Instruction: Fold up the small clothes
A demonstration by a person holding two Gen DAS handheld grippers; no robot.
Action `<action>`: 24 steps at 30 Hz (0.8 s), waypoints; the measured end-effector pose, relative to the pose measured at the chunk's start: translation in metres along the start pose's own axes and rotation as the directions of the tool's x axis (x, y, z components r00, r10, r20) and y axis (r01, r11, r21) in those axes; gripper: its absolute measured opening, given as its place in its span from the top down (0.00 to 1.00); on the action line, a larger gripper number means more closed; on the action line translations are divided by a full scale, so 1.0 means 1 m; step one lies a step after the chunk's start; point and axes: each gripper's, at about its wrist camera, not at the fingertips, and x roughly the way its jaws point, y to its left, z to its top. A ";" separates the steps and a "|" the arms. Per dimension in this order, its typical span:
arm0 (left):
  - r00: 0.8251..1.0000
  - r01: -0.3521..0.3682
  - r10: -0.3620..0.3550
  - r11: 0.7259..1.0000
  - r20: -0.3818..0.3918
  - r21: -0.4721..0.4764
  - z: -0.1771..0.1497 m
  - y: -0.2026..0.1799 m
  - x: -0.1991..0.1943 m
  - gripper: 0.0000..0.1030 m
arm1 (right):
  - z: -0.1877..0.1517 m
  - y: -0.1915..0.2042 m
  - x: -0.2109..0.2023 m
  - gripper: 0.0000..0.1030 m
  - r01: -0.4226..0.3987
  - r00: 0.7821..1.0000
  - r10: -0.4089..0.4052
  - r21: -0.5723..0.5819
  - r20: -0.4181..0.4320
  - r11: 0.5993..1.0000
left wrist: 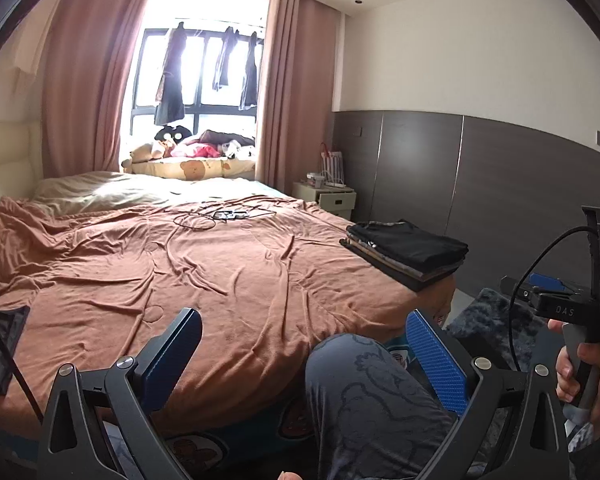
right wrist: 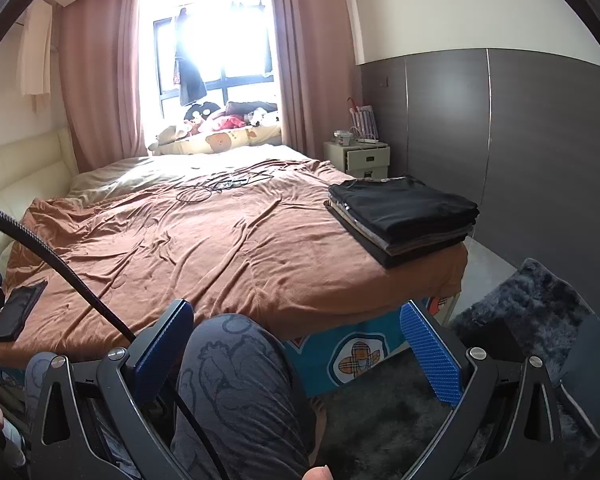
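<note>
The left gripper is hanging low at the near edge of the bed, with its blue fingers spread wide and gripping nothing; a knee in grey printed trousers is sitting between them. The right gripper is also spread wide and empty, with the same knee between its fingers; in the left view a hand is gripping its handle, and the letters "DAS" are showing on its black body. A pile of folded clothes is lying at the right edge of the bed, near the front corner, with a black piece on top. A black cord is lying on the brown cover near the far edge; a black flat thing is lying at the left edge. A small cabinet is standing past the bed by the dark wall; soft toys are lying at the window; a dark furry rug is lying on the floor to the right.
</note>
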 end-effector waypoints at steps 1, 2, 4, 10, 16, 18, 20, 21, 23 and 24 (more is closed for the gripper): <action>1.000 0.000 0.000 1.000 0.002 -0.003 0.000 0.000 -0.001 0.00 | 0.000 0.000 -0.001 0.00 0.000 1.000 0.000 0.004 0.002 1.000; 1.000 0.003 -0.003 1.000 0.003 -0.006 0.000 0.001 -0.002 0.00 | 0.001 -0.002 -0.001 0.00 0.001 1.000 -0.001 0.007 0.004 1.000; 1.000 0.001 -0.001 1.000 0.005 -0.012 0.000 0.002 -0.003 0.00 | 0.000 -0.002 -0.003 0.00 -0.001 1.000 0.001 0.012 0.007 1.000; 1.000 -0.002 0.003 1.000 0.008 -0.025 0.000 0.004 -0.006 0.00 | -0.005 0.000 -0.006 0.00 0.006 1.000 -0.006 0.015 0.013 1.000; 1.000 -0.009 0.010 1.000 0.010 -0.030 0.002 0.005 -0.008 0.00 | -0.006 0.002 -0.009 0.00 0.006 1.000 -0.006 0.005 0.017 1.000; 1.000 -0.012 0.012 0.999 0.010 -0.032 0.002 0.004 -0.008 0.00 | -0.006 0.001 -0.007 0.00 -0.001 1.000 0.001 0.010 0.014 1.000; 1.000 -0.016 0.016 0.999 0.009 -0.029 0.003 0.004 -0.009 0.00 | -0.005 0.002 -0.007 0.00 -0.007 1.000 0.007 0.012 0.014 1.000; 1.000 -0.019 0.019 0.999 0.009 -0.029 0.003 0.004 -0.010 0.00 | -0.004 0.002 -0.008 0.00 -0.007 1.000 0.007 0.011 0.018 1.000; 1.000 -0.024 0.024 0.999 0.012 -0.031 0.003 0.005 -0.012 0.00 | -0.003 0.005 -0.008 0.00 -0.008 1.000 0.008 0.010 0.018 1.000; 0.999 -0.028 0.029 0.999 0.015 -0.031 0.002 0.006 -0.014 0.00 | -0.004 0.005 -0.008 0.00 -0.010 1.000 0.010 0.012 0.018 1.000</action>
